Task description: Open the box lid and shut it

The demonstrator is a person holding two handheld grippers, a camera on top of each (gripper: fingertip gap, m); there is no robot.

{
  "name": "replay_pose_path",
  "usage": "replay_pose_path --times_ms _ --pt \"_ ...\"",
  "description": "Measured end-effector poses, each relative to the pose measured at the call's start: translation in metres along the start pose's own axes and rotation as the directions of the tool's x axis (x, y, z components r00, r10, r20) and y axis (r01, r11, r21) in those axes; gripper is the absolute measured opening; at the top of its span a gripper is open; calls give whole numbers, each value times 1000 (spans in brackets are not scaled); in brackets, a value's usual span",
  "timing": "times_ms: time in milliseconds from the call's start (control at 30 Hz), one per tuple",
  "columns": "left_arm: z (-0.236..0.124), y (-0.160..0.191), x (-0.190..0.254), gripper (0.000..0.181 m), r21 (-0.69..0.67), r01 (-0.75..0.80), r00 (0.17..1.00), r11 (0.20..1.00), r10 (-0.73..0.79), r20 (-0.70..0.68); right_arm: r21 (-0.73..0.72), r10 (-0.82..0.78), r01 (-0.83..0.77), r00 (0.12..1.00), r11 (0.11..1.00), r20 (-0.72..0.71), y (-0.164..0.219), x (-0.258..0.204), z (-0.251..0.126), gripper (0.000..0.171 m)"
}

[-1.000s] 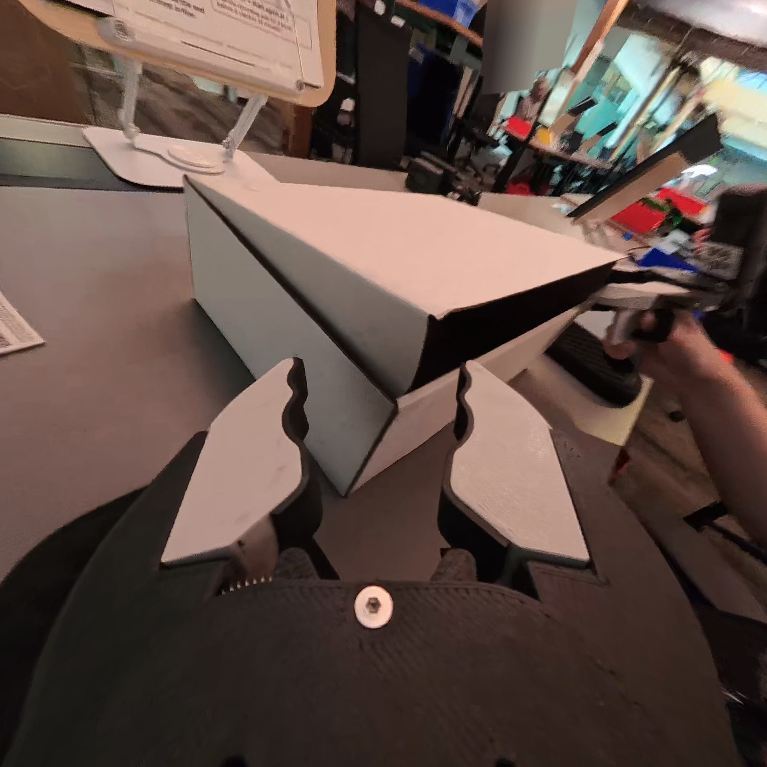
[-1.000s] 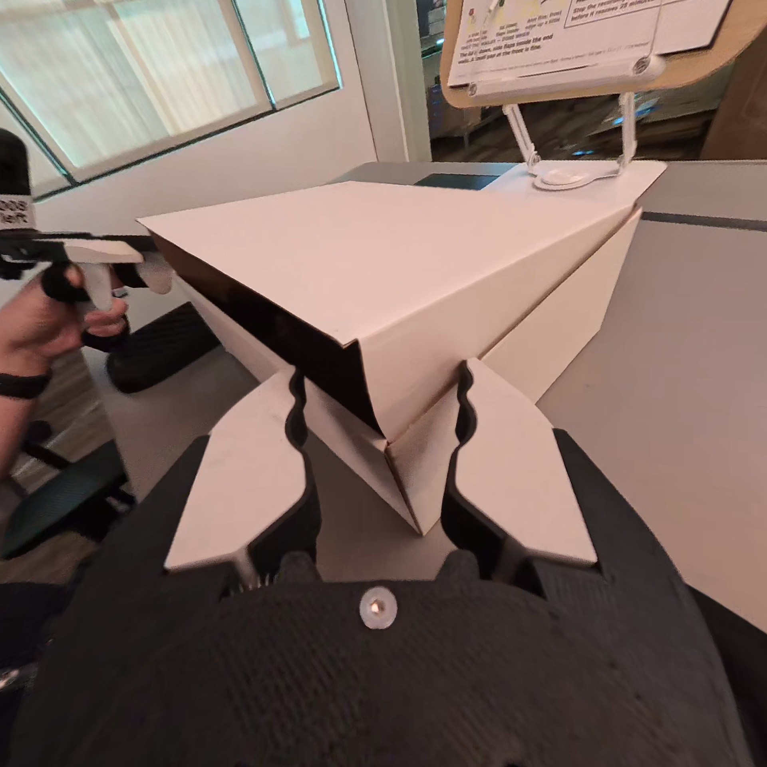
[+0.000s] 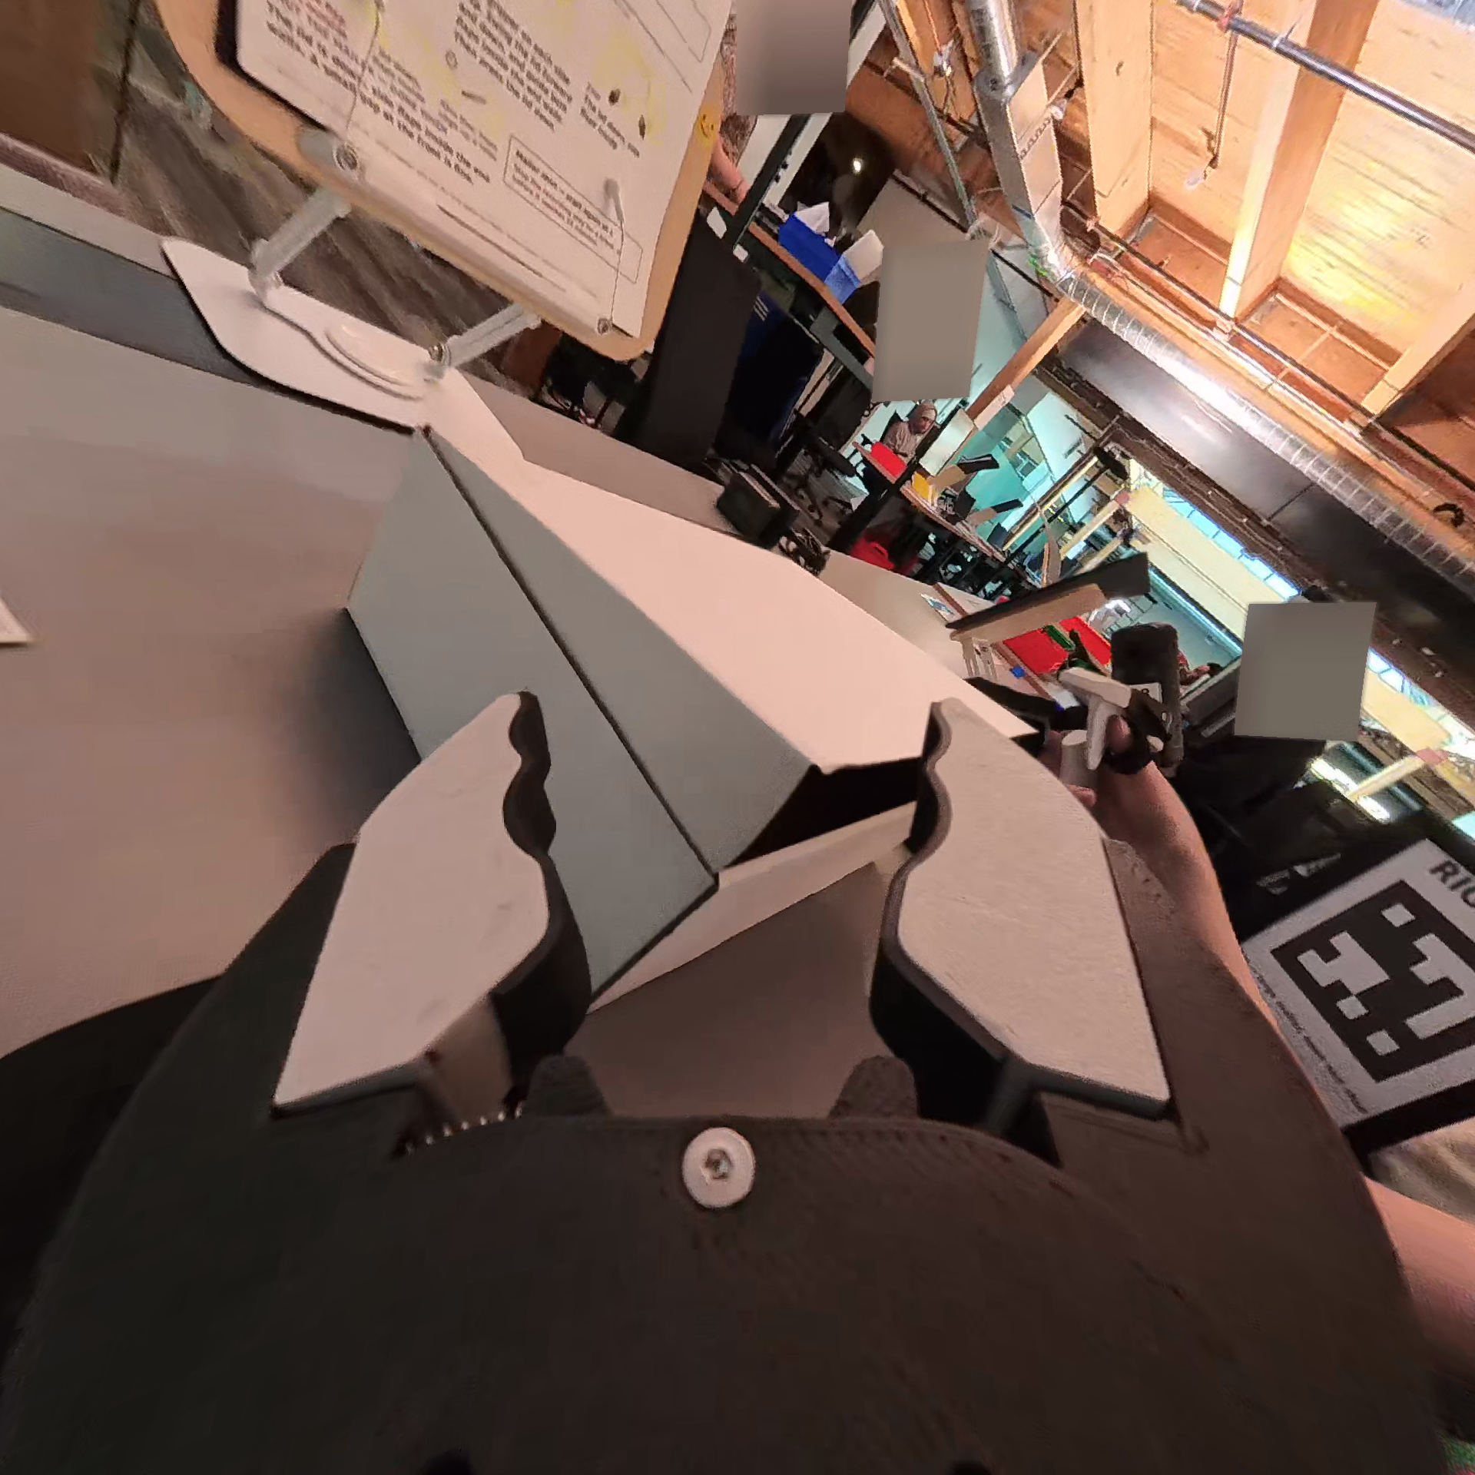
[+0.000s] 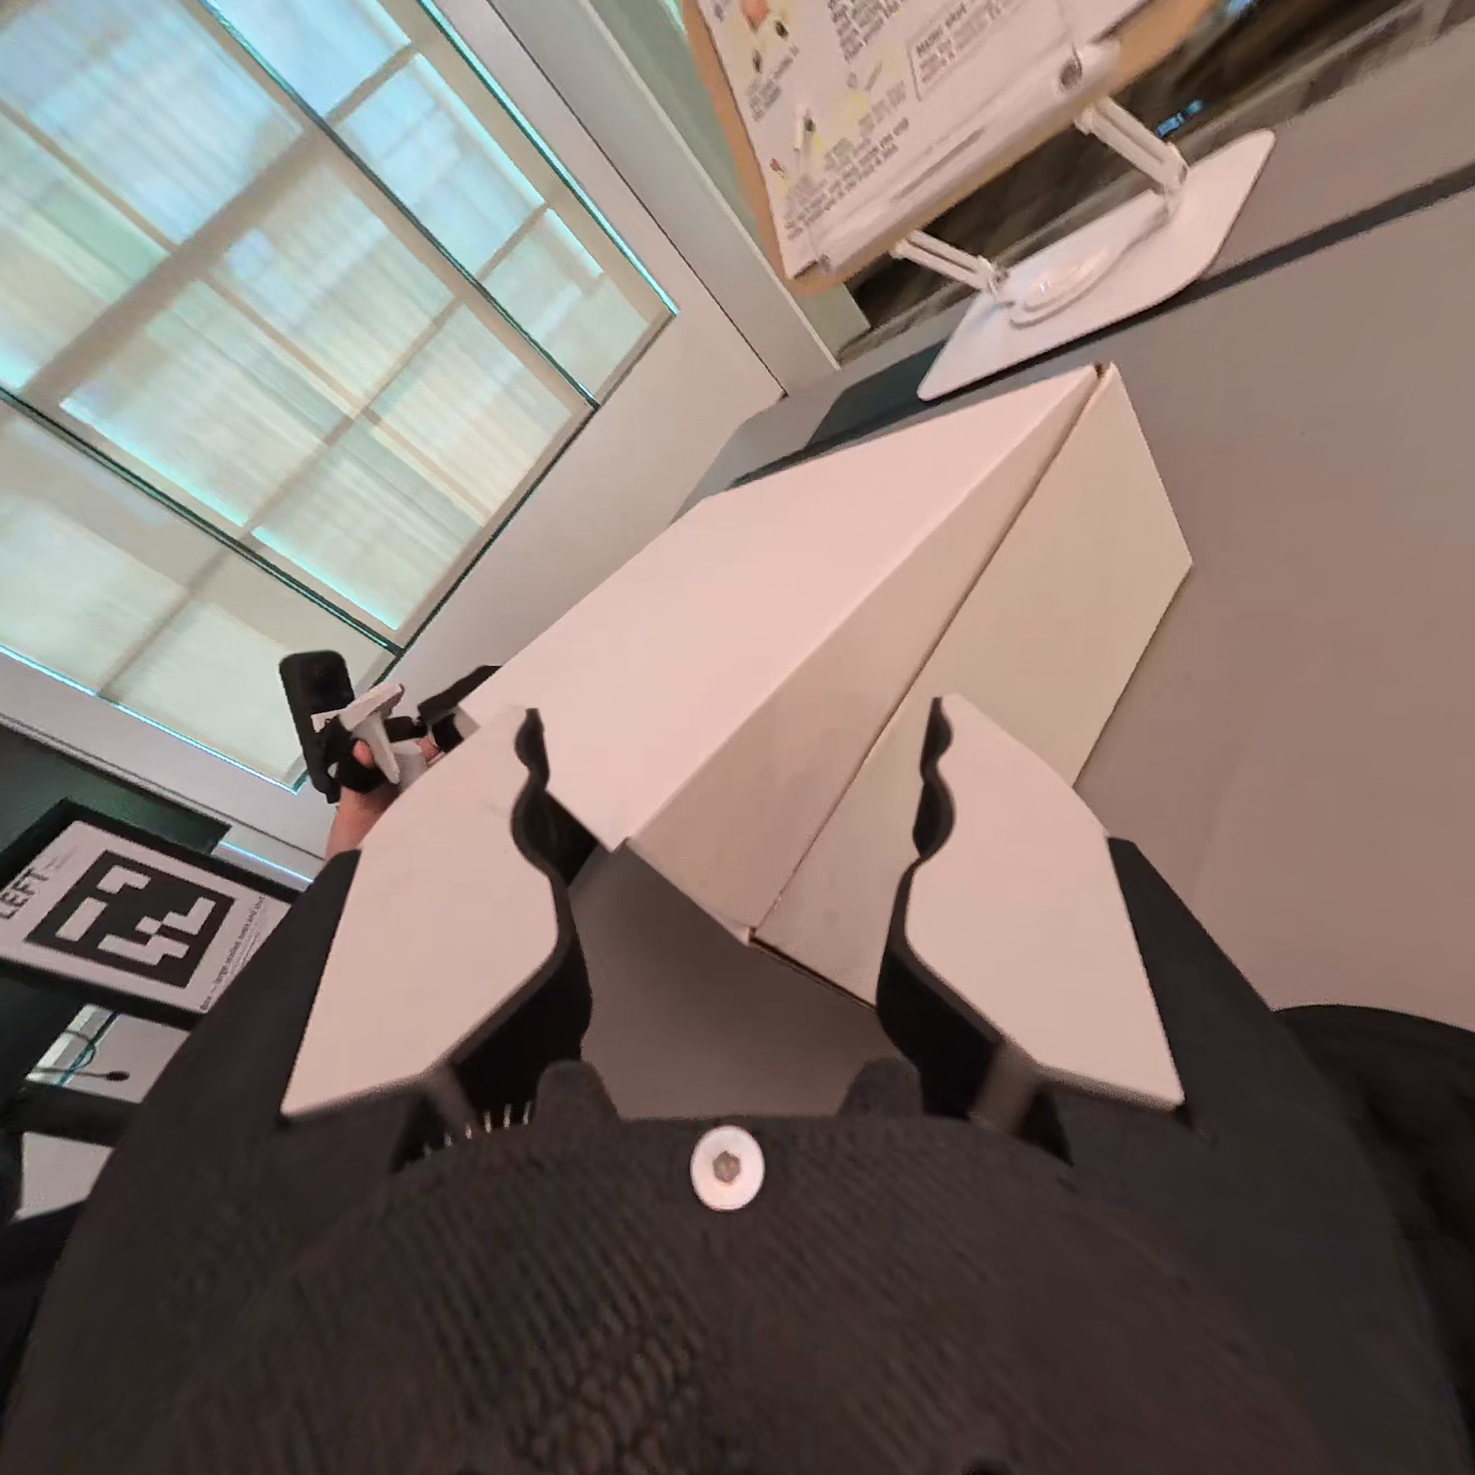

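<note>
White cardboard box [image 3: 495, 662] lid [image 4: 718, 638] ajar, prob. part-raised; both grippers wide, empty.

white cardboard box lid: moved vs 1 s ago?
Yes. The white cardboard box lid has dropped toward the box base: the dark gap at the front corner is narrower in both wrist views, though the lid is not yet shut.

surface: grey table [image 3: 175, 607] | on it: white box [image 4: 1117, 559], base resting flat on the tabletop, lid [image 4: 758, 607] raised at the front | behind the box: flat white base plate of a document stand [image 4: 1117, 263] | left edge: corner of a paper sheet [image 3: 9, 630]
</note>
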State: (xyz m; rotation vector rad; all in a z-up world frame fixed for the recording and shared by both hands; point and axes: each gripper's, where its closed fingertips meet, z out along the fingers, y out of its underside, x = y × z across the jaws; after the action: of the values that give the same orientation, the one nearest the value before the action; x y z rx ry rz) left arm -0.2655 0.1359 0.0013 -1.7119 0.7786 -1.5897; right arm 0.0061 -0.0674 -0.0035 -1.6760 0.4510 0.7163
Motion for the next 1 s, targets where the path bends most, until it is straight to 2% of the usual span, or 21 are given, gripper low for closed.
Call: replay_pose_path --times_ms 233,433,667,733,833,900,1000 --pt "31 27 -15 89 -156 56 998 986 -52 29 -43 89 -91 995 995 -35 15 17 28 91" --pt "29 39 -26 85 -212 59 997 976 -49 51 -98 73 -75 997 992 -22 26 20 30 91" --pt "27 41 -22 77 -202 71 997 977 -72 3 -113 32 -34 999 993 -18 31 22 28 90" --pt "20 34 -13 74 -147 43 998 988 -50 -44 -69 -37 36 999 997 -10 25 18 23 90" --pt "4 34 -4 75 -111 -78 995 991 71 -66 1 -262 262 965 965 -1 20 3 5 90" --pt "-3 46 -4 75 -148 -150 988 978 143 -53 1 -394 394 919 919 -24 32 1 -4 89" --pt "3 55 1 69 -181 -164 985 970 150 -91 -15 -479 479 878 878 -15 50 0 -5 81"
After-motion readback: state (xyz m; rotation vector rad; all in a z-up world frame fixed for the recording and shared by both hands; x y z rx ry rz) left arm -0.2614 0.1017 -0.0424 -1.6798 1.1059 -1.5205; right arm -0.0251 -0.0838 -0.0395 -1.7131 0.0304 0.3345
